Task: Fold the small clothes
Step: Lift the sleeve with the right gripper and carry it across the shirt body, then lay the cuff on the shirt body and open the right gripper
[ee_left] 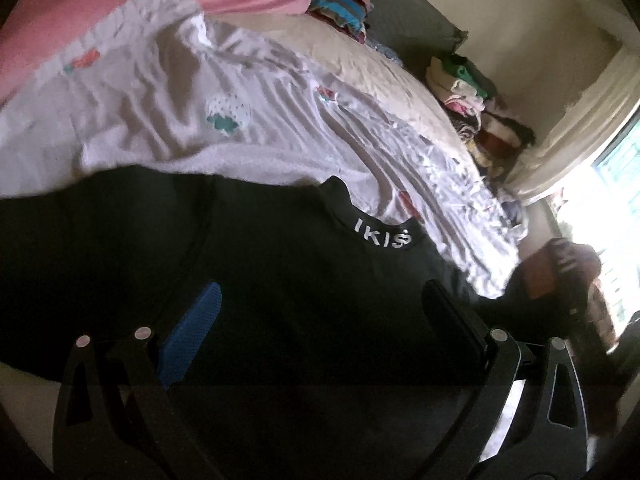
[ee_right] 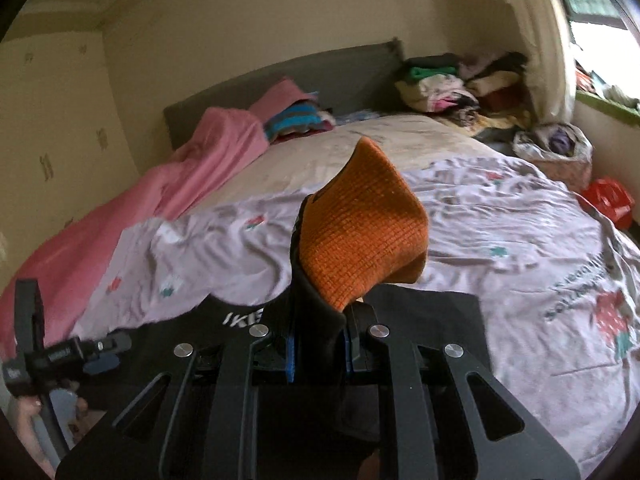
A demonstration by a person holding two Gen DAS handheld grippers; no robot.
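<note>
Claws first: our right claw (ee_right: 320, 344) is clamped tight on a fold of the black shirt (ee_right: 420, 312), and an orange knit cuff (ee_right: 364, 232) stands up above the pinch, toward 12 o'clock. Our left claw (ee_left: 320, 328) gapes wide, holding nothing, its blue pad (ee_left: 192, 332) at 8 o'clock and its dark finger (ee_left: 452, 324) at 4 o'clock, both hovering over the shirt. We see the shirt spread flat on the bed, its collar with white lettering (ee_left: 384, 236) toward 1 o'clock of the left claw. Under it lies a pale lilac sheet (ee_right: 520, 216) with small flower prints. A pink blanket (ee_right: 160, 184) runs along the bed at 10 o'clock. Stacks of folded clothes (ee_right: 452, 84) sit by the grey headboard (ee_right: 320, 72) at 1 o'clock, near a bright window (ee_right: 600, 20).
</note>
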